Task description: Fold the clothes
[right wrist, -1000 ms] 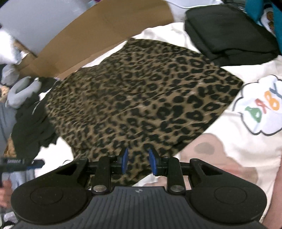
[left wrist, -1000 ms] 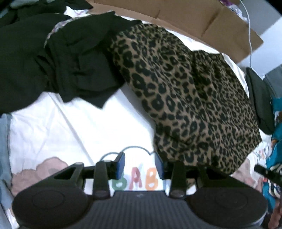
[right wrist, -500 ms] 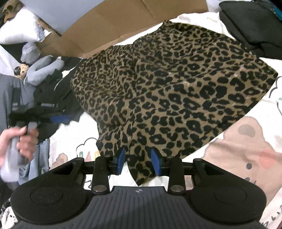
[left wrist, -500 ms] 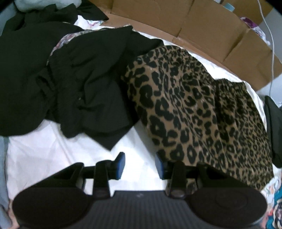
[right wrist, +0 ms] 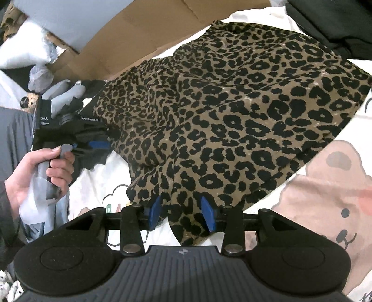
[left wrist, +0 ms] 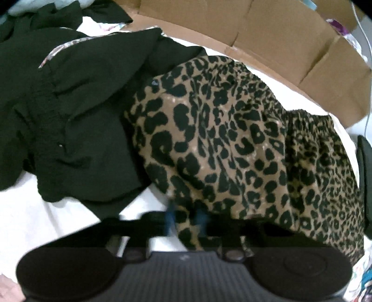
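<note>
A leopard-print garment (left wrist: 232, 139) (right wrist: 232, 104) lies spread and rumpled on the white cartoon bedsheet (right wrist: 325, 197). In the blurred left wrist view, my left gripper (left wrist: 186, 220) is at the garment's near edge. Its jaws are closing, with a fold of leopard fabric pinched between the blue pads. The right wrist view shows that same left gripper (right wrist: 100, 145) at the garment's left edge, held by a hand (right wrist: 34, 172). My right gripper (right wrist: 181, 212) hovers over the garment's near corner. Its jaws are opening, and the corner lies between the pads without being pressed.
A crumpled black garment (left wrist: 81, 116) lies against the leopard one on its left. Flattened cardboard (left wrist: 279, 34) (right wrist: 139, 23) lines the far side. A folded black stack (right wrist: 337, 21) sits at the far right, and grey clothing and pillows (right wrist: 18, 53) sit at the left.
My left gripper moved across the sheet to the leopard garment's edge and its jaws narrowed onto the fabric. My right gripper's jaws widened over the near corner.
</note>
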Available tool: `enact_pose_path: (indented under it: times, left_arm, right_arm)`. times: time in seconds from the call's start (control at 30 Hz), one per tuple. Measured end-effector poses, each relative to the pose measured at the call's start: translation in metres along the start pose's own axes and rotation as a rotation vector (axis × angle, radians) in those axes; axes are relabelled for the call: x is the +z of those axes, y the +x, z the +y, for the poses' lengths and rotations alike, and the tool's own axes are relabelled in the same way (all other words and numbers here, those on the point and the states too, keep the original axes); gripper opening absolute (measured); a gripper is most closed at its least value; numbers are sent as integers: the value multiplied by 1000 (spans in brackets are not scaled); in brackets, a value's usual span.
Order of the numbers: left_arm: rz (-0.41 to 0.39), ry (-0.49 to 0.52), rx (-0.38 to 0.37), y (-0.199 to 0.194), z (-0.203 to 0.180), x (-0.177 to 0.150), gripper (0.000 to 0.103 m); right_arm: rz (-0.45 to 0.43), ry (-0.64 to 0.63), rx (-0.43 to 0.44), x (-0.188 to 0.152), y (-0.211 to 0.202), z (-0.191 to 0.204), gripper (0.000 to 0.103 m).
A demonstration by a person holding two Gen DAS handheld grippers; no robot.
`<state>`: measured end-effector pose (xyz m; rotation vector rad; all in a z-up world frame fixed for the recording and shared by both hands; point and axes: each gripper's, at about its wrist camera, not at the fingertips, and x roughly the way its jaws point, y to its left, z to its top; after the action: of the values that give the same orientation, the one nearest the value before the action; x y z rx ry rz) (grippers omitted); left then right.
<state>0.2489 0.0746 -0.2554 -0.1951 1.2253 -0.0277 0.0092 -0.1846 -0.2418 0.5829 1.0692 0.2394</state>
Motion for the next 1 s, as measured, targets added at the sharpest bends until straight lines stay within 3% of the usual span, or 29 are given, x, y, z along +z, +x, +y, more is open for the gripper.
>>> enact_pose_path:
  times: [0.37,0.7,1.0]
  left_arm:
    - [-53,192,9,-15,-71,20,3]
    - [-38,273,5,29,-126,18,3]
    - [-14,285,27,62,-140,8,6]
  right_arm:
    - [-47,55,19,8,-5,-11,45]
    - [-105,109,38,16,-8,-23,45]
    - [-82,122,29,17,-3,-33,45]
